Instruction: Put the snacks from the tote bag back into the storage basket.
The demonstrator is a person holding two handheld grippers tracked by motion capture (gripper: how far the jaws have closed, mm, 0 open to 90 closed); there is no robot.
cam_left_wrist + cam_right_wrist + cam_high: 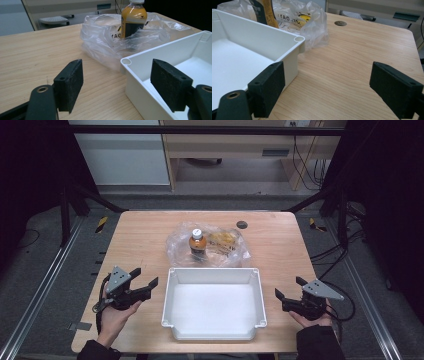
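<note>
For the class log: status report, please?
Left gripper and right gripper open, empty. Bottle upright inside clear plastic bag, behind white bin. Nothing in the way.

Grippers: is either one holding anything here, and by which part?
Nothing is held. The left gripper and right gripper are both open, either side of the white bin.

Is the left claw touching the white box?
Apart. In the high view, bare wooden table shows between the left claw and the white box. The claw is open with nothing between its jaws.
</note>
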